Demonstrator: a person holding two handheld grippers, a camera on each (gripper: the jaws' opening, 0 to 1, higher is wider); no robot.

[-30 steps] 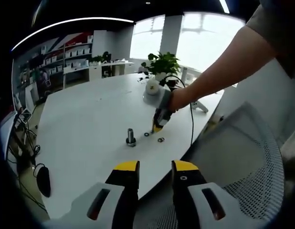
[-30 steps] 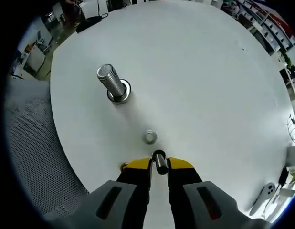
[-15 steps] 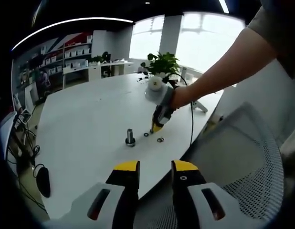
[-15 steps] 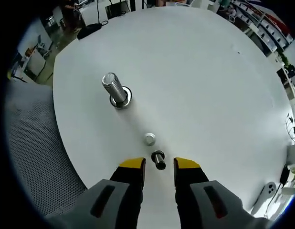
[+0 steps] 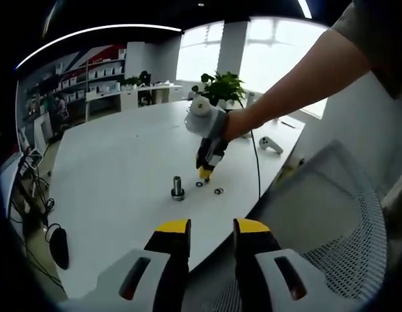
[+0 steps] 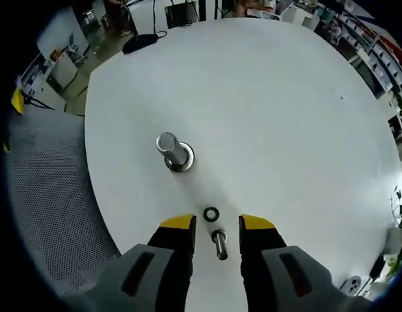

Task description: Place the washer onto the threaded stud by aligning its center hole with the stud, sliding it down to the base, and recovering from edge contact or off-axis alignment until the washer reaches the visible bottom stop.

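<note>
Since a second ago the right gripper [image 6: 217,224] has let go and lifted — its jaws now stand open over the white table [image 6: 298,117], the washer [image 6: 211,214] flat just ahead of them and a small metal piece [image 6: 219,244] between them. The threaded stud [image 6: 173,151] stands upright beyond. For a clean pick, I'd come down squarely on the washer's rim and carry it level over the stud's axis — the left gripper [image 5: 211,226] waits open, well back.

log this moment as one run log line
phase: pre-grasp | right gripper: open above table, holds nothing | washer: flat on table | stud: upright, bare | left gripper: open, idle
</note>
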